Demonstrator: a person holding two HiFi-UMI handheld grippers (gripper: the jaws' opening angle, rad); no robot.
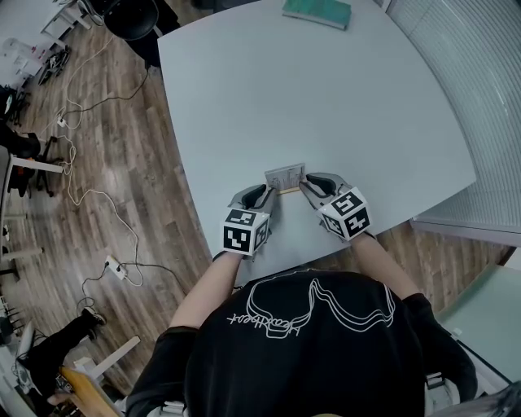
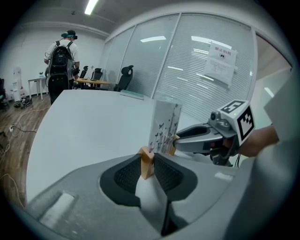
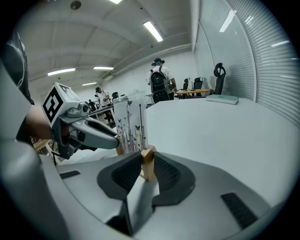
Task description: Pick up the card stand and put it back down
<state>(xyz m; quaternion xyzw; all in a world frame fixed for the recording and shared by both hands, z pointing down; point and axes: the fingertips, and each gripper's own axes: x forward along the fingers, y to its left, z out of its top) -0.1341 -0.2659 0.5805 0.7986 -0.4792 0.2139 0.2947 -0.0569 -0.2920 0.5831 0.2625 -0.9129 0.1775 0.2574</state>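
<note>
The card stand (image 1: 285, 177) is a thin wooden bar with a white printed card upright in it, near the front edge of the white table (image 1: 326, 89). My left gripper (image 1: 269, 193) is shut on the bar's left end and my right gripper (image 1: 304, 186) on its right end. In the left gripper view the wooden end (image 2: 146, 161) sits pinched between the dark pads, with the card (image 2: 164, 126) beyond it and the right gripper (image 2: 199, 139) behind. The right gripper view shows the other wooden end (image 3: 148, 162) pinched likewise, next to the card (image 3: 130, 123) and the left gripper (image 3: 91, 129). Whether the bar touches the table I cannot tell.
A green book (image 1: 317, 11) lies at the table's far edge. A black chair (image 1: 130, 16) stands at the far left corner, and cables (image 1: 89, 195) trail over the wooden floor on the left. A person with a backpack (image 2: 61, 58) stands far off. Glass walls with blinds (image 1: 480, 73) run along the right.
</note>
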